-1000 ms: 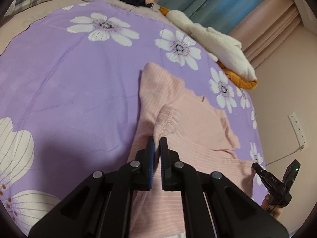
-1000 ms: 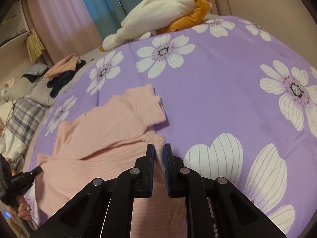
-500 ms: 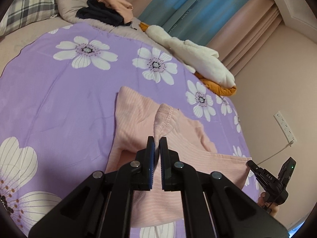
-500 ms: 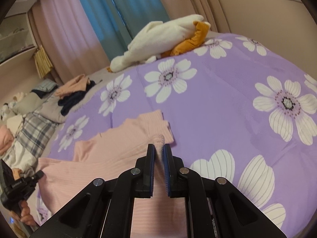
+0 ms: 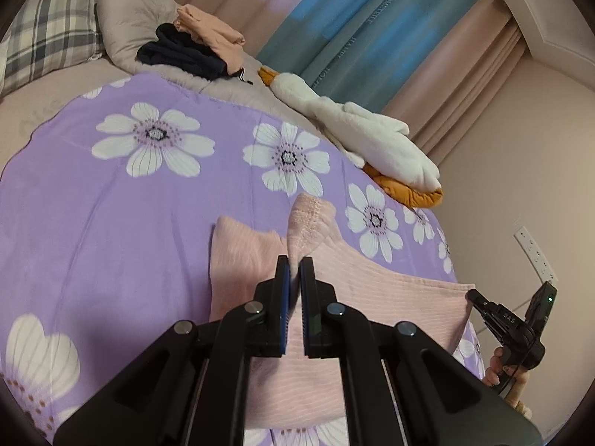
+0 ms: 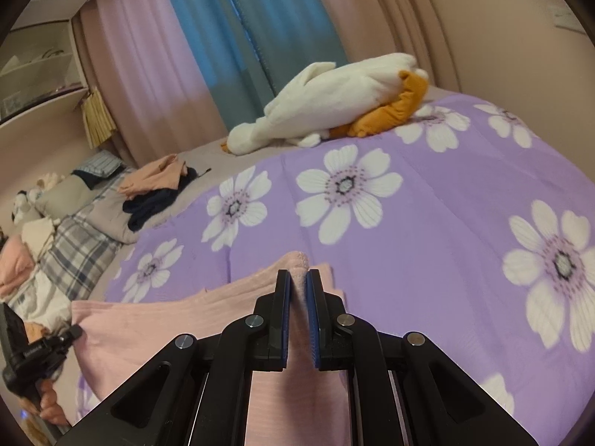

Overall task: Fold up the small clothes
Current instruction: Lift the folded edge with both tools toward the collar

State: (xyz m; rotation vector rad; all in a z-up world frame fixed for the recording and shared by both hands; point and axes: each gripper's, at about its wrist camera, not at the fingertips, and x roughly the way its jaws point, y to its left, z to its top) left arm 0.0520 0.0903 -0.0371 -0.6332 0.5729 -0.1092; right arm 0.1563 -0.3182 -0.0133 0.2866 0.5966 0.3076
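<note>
A pink ribbed sweater point(image 5: 379, 293) lies partly lifted over the purple flowered bedspread point(image 5: 111, 230). My left gripper point(image 5: 293, 264) is shut on one hem corner, and the stitched edge pokes out past its fingertips. My right gripper point(image 6: 298, 277) is shut on the other hem corner of the pink sweater point(image 6: 148, 330). The cloth hangs stretched between both grippers, above the bed. In the left wrist view the right gripper point(image 5: 479, 299) shows at the far right, held by a hand. The left gripper point(image 6: 76, 330) shows at the lower left of the right wrist view.
A white and orange plush goose point(image 5: 364, 137) lies at the bed's far edge by the curtains point(image 5: 353, 26). Folded peach and dark clothes point(image 5: 193, 48) sit on a beige pillow next to a plaid pillow point(image 5: 48, 33). A wall socket point(image 5: 533, 249) is at the right.
Both grippers have risen with the sweater's hem corners in them. The cloth has lifted off the bed, and more of the curtains and far wall has come into view.
</note>
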